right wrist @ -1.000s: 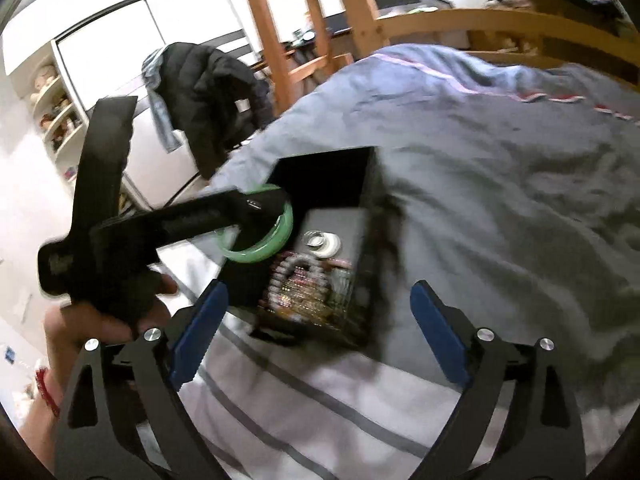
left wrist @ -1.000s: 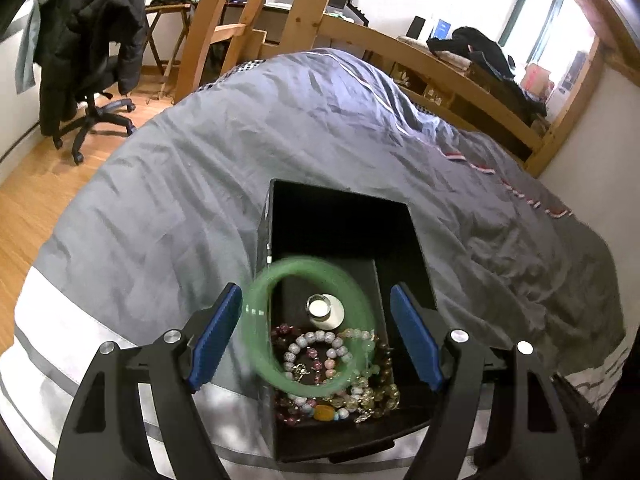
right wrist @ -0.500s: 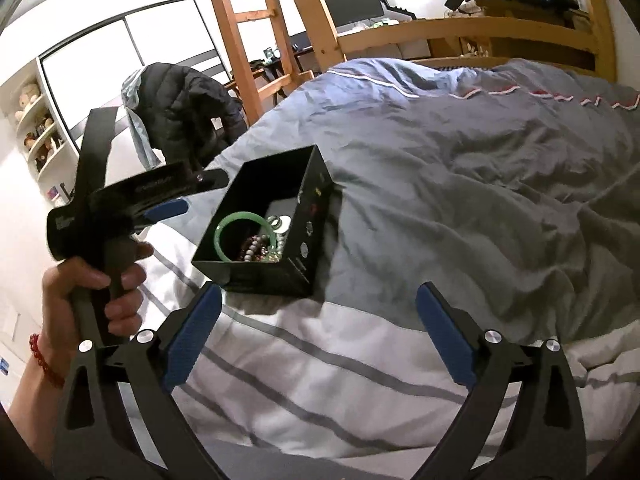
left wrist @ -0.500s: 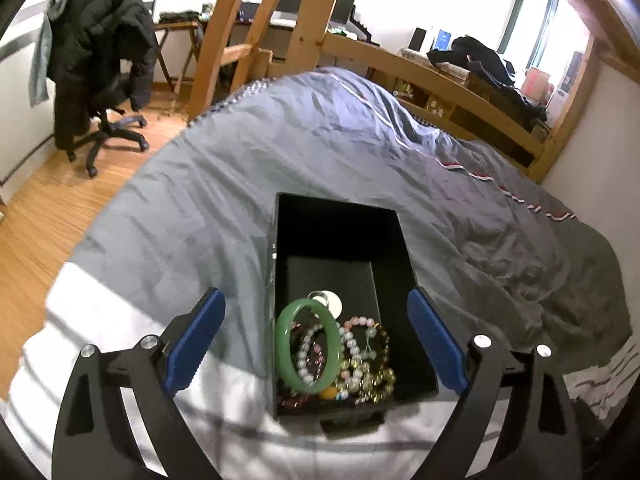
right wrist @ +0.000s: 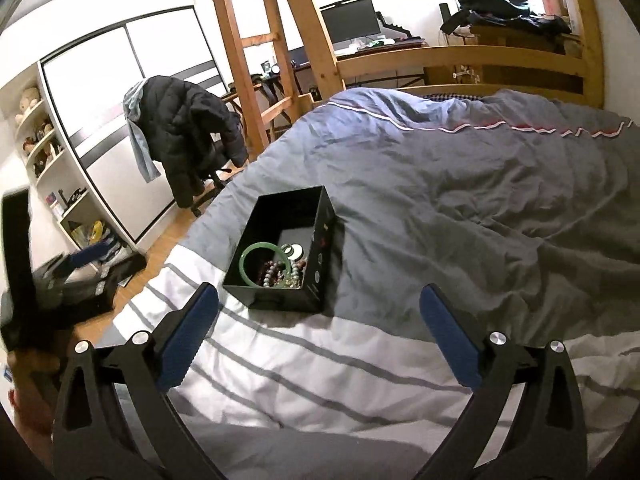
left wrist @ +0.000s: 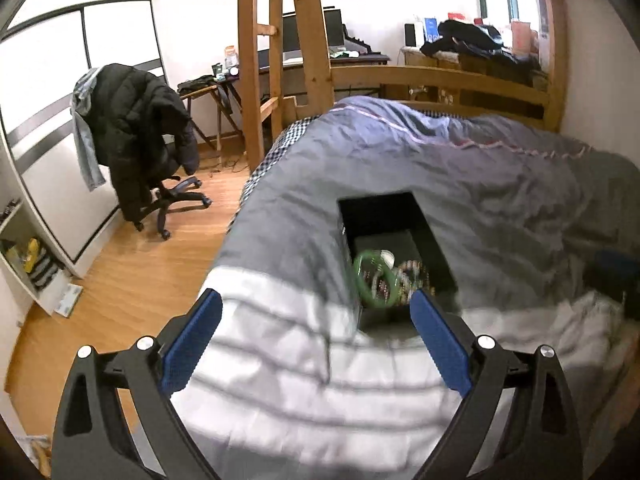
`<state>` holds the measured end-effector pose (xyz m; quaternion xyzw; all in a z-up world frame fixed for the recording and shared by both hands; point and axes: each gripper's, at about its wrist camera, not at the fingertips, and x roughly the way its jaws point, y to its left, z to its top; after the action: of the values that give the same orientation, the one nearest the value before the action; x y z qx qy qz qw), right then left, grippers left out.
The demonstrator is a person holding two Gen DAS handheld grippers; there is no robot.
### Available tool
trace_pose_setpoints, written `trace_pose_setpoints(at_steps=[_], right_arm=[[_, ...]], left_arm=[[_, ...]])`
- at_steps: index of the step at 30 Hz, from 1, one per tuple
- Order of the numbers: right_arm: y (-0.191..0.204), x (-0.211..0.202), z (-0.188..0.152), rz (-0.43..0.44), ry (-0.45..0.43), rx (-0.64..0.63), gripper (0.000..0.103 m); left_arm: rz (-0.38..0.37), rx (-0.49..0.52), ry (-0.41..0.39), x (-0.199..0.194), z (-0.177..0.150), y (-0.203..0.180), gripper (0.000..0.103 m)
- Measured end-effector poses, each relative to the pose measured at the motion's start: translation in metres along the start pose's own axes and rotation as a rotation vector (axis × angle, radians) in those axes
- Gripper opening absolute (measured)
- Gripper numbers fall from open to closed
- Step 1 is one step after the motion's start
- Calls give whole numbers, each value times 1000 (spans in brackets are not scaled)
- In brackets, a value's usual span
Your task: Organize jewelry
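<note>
- While both grippers hang above the bed, the open black rectangular box (right wrist: 318,240) rests on the grey quilt (right wrist: 460,200).
- Green glassy bangle (right wrist: 260,262) lies inside it, seemingly atop beaded bracelets (right wrist: 286,274).
- Left gripper (left wrist: 316,338): jaws apart, empty.
- Right gripper (right wrist: 320,334): jaws apart, empty.

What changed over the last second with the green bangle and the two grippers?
The green bangle, between the left gripper's jaws a second ago, now lies in the black box on the beaded bracelets. Both grippers have pulled back from the box; the right gripper is open and empty. The box stayed on the bed.
</note>
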<state>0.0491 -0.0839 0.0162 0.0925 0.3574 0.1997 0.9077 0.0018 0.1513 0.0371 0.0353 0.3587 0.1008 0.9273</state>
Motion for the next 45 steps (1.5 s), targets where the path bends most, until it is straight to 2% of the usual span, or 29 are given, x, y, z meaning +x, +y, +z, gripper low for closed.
trace_pose_setpoints(at_steps=[4, 7, 10, 22, 28, 35, 45], right_arm=[[15, -21, -5, -17, 5, -42, 99], [23, -30, -10, -12, 16, -52, 99], [30, -39, -14, -13, 9, -72, 99], [48, -51, -18, -31, -9, -120, 99], [51, -47, -21, -36, 3, -118, 99], [52, -47, -24, -35, 8, -117, 99], [52, -46, -25, -41, 11, -123, 99]], left_arm=[[61, -23, 12, -19, -26, -1, 94], [42, -75, 16, -26, -36, 0, 94], [57, -66, -9, -36, -43, -5, 94], [46, -127, -81, -43, -58, -1, 94], [44, -102, -63, -39, -59, -6, 94], [15, -149, -24, -33, -60, 5, 94], [30, -107, -29, -35, -61, -3, 94]])
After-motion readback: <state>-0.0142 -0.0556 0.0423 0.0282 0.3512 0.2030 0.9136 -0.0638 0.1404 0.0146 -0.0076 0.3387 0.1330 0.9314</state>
